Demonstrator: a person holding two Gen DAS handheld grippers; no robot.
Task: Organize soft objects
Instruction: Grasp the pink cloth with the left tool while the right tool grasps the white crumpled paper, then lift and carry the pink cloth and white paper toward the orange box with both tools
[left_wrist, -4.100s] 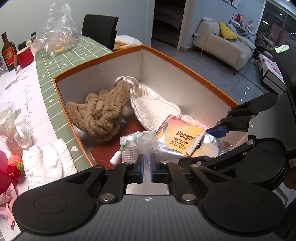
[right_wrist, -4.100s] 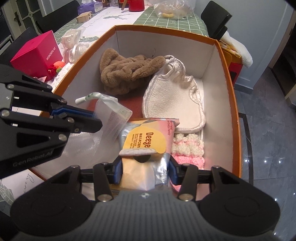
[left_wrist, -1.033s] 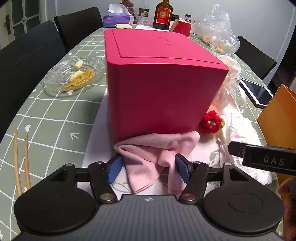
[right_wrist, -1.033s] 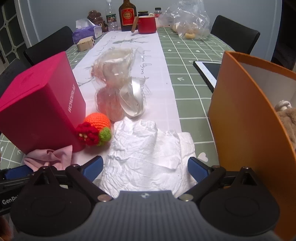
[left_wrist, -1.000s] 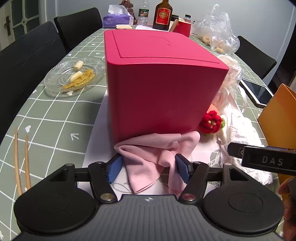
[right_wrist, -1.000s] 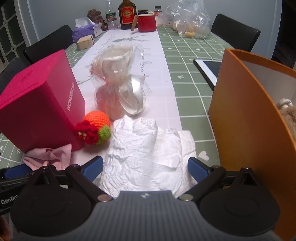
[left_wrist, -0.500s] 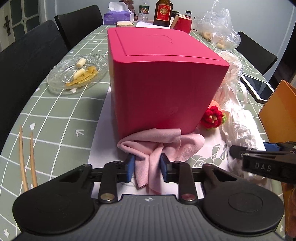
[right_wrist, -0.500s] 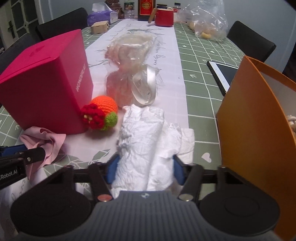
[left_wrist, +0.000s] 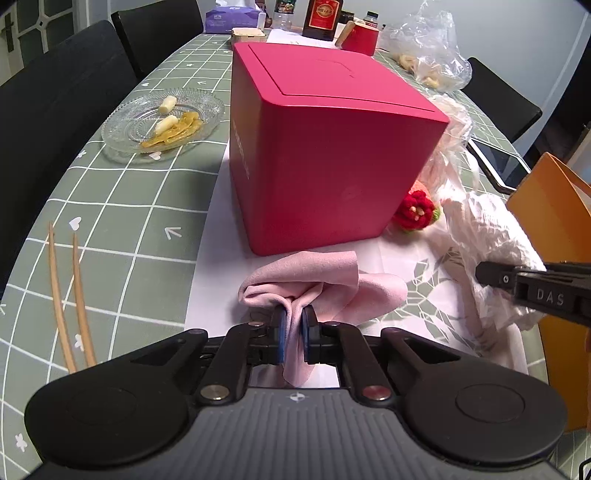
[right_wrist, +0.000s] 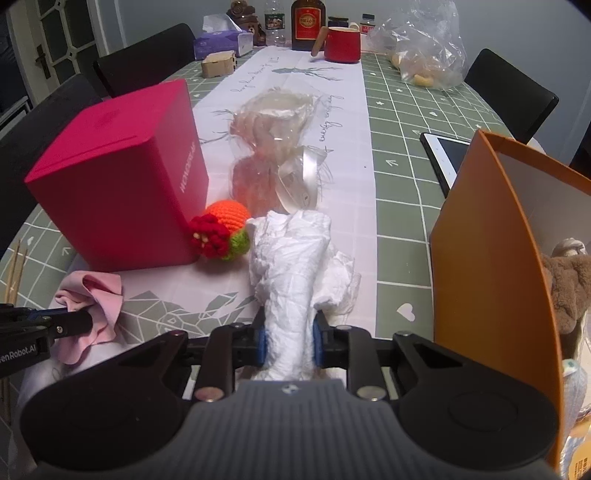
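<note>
A: How far along was the tidying?

B: An orange box (right_wrist: 491, 266) at the table's right edge already held a brown plush (right_wrist: 569, 284). A crochet ball (right_wrist: 221, 230) still sat beside the red box (left_wrist: 325, 147).

A: And the tongs?

B: The right gripper (right_wrist: 289, 341) pinched a crumpled white cloth (right_wrist: 291, 258); the left gripper (left_wrist: 294, 334) pinched a pink cloth (left_wrist: 325, 280). Neither was boxed yet.

Black claw (left_wrist: 294, 334) frames, blue pads (left_wrist: 281, 334), silver screws, ribbed grey housing.
</note>
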